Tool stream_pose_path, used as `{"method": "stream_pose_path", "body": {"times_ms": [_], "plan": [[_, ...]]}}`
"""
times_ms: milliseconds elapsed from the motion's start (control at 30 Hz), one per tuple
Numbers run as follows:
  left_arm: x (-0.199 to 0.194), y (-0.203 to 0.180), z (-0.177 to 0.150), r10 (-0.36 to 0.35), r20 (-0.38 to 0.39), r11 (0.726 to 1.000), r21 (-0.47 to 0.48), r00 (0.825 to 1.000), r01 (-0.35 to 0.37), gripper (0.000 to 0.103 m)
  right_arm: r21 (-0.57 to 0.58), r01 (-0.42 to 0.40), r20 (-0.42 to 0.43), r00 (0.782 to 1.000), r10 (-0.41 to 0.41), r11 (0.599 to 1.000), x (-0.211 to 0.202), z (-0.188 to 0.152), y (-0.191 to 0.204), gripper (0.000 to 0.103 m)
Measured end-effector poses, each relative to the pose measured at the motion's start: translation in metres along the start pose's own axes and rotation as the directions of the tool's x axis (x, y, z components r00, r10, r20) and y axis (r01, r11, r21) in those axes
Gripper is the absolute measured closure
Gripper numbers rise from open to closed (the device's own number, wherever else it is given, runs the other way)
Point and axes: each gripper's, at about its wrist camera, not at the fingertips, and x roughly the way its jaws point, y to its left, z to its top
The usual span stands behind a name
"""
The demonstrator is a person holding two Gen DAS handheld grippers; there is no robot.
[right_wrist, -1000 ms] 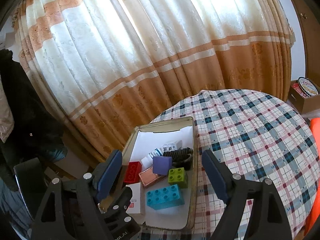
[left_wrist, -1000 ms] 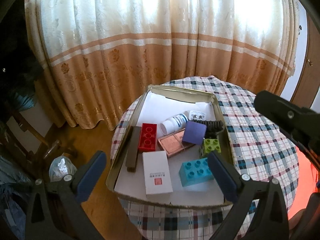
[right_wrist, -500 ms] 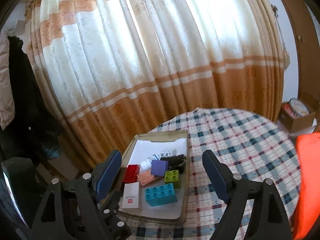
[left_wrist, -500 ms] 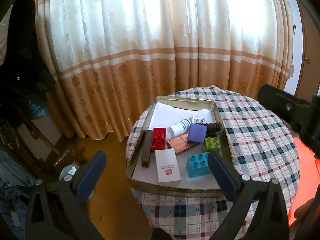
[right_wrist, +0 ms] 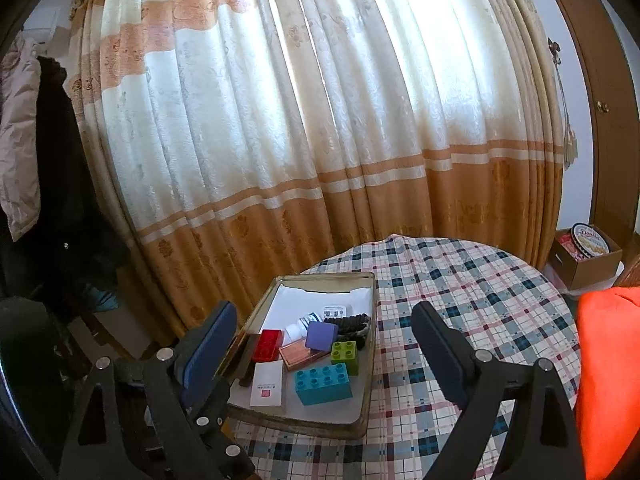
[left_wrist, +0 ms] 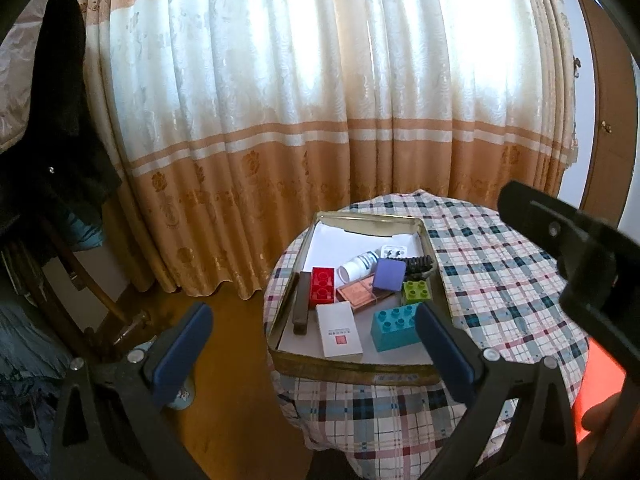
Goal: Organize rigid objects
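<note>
A metal tray [left_wrist: 348,368] sits on the left part of a round table. In it lie a red brick [left_wrist: 323,285], a dark bar [left_wrist: 303,303], a white box [left_wrist: 339,329], a teal brick [left_wrist: 394,323], a green brick [left_wrist: 416,291], a purple block [left_wrist: 390,274], a copper box [left_wrist: 358,294] and a white bottle [left_wrist: 358,266]. My left gripper [left_wrist: 312,312] is open and empty, held back from the tray's near rim. My right gripper [right_wrist: 324,312] is opening, with nothing between its fingers, also short of the tray [right_wrist: 312,426]. From the right wrist, the teal brick [right_wrist: 323,383] lies nearest.
A plaid cloth [right_wrist: 460,320] covers the table. Cream and orange curtains [right_wrist: 320,140] hang close behind it. A cardboard box [right_wrist: 588,256] with a round tin stands at the right. An orange object [right_wrist: 608,360] lies at the right edge. Dark clothes [left_wrist: 52,160] hang at the left.
Both grippers have drawn back and risen from the tray, which now looks smaller and farther off. The objects in the tray have not moved. The right jaws stand slightly wider.
</note>
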Motion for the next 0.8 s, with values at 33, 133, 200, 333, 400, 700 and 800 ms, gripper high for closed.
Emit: {"method": "stream_pose_path", "body": {"times_ms": [33,133,200,333,400,700,800], "plan": [[0.0,0.0,0.0,-0.001,-0.004,1.0,0.0,1.0,0.001,0.001,-0.002,-0.001,0.003,1.0,0.001,1.0,-0.002,0.0,0.001,0.012],[-0.003,0.0,0.001,-0.001,-0.005,1.0,0.0,1.0,0.001,0.001,-0.006,0.002,0.013,1.0,-0.002,1.0,-0.007,0.0,0.003,0.011],[-0.006,0.001,0.001,0.001,0.005,1.0,-0.002,1.0,-0.001,0.001,-0.004,0.004,0.022,1.0,-0.004,1.0,-0.01,0.001,0.002,0.011],[-0.011,0.002,0.002,0.008,0.005,1.0,-0.005,1.0,-0.008,0.001,-0.004,0.006,0.034,0.999,-0.006,1.0,-0.015,0.001,0.003,0.01],[-0.013,0.002,0.003,0.008,0.007,1.0,-0.007,1.0,-0.008,0.001,-0.005,0.006,0.04,0.999,-0.006,1.0,-0.018,0.002,0.003,0.01],[-0.013,0.007,0.005,0.025,-0.007,0.999,-0.036,1.0,-0.026,0.0,0.001,0.015,0.044,0.999,-0.015,1.0,-0.02,0.0,0.001,0.009],[-0.014,0.01,0.004,0.032,0.0,0.998,-0.048,0.999,-0.032,0.0,0.002,0.02,0.04,0.999,-0.02,1.0,-0.019,-0.001,0.001,0.009]]}}
